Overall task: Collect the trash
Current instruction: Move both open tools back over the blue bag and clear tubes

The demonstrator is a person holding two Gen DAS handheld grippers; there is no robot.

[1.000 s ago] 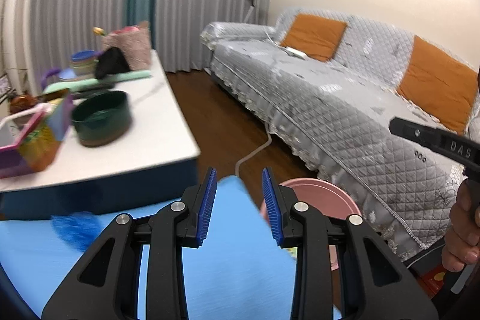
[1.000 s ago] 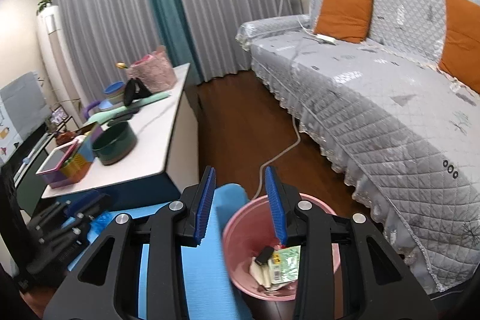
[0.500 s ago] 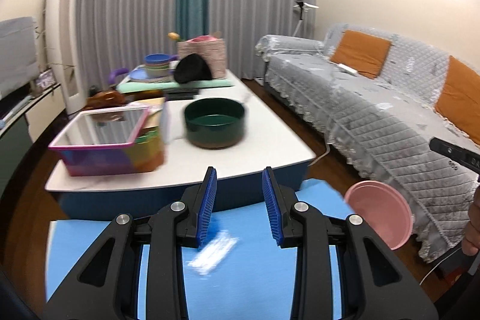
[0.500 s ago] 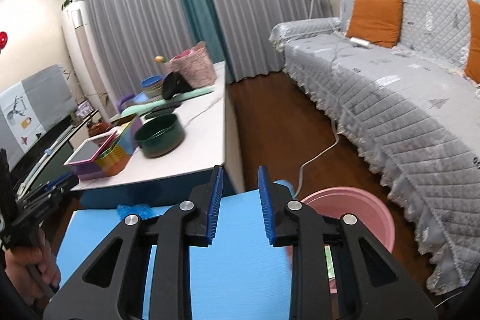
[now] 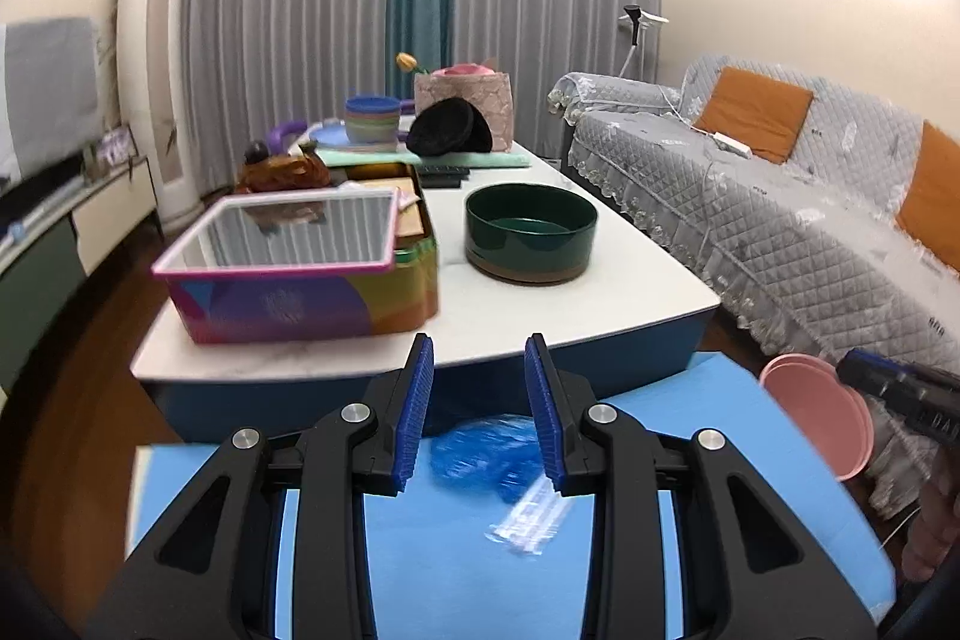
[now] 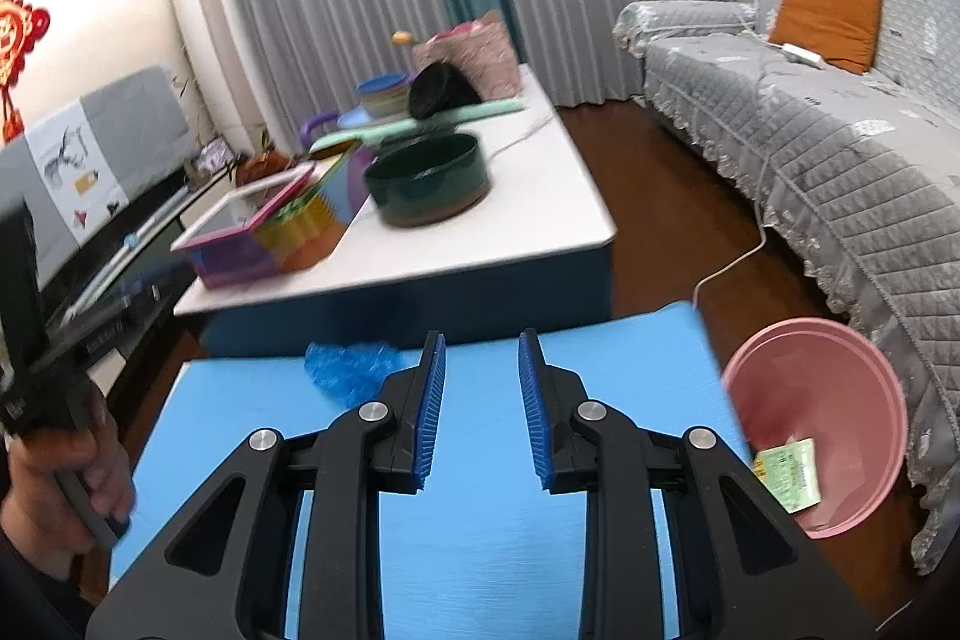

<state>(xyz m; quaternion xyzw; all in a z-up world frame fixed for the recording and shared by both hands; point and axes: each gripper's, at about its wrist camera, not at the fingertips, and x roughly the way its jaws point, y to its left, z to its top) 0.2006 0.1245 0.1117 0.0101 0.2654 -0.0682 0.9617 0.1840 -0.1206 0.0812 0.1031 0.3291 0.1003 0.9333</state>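
Both tongs gape empty; only the right view shows paper, perhaps a wrapper point(image 6: 789, 472), inside the pink bin point(image 6: 852, 400).

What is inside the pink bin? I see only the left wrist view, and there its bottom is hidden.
Observer: A green-and-white packet lies in the bin.
Operator: Does the right gripper hold anything?
Observer: No. The right gripper is open and empty, over the blue mat.
Operator: Is anything on the floor between table and sofa?
Observer: Yes, a white cable lies there, beside the sofa.
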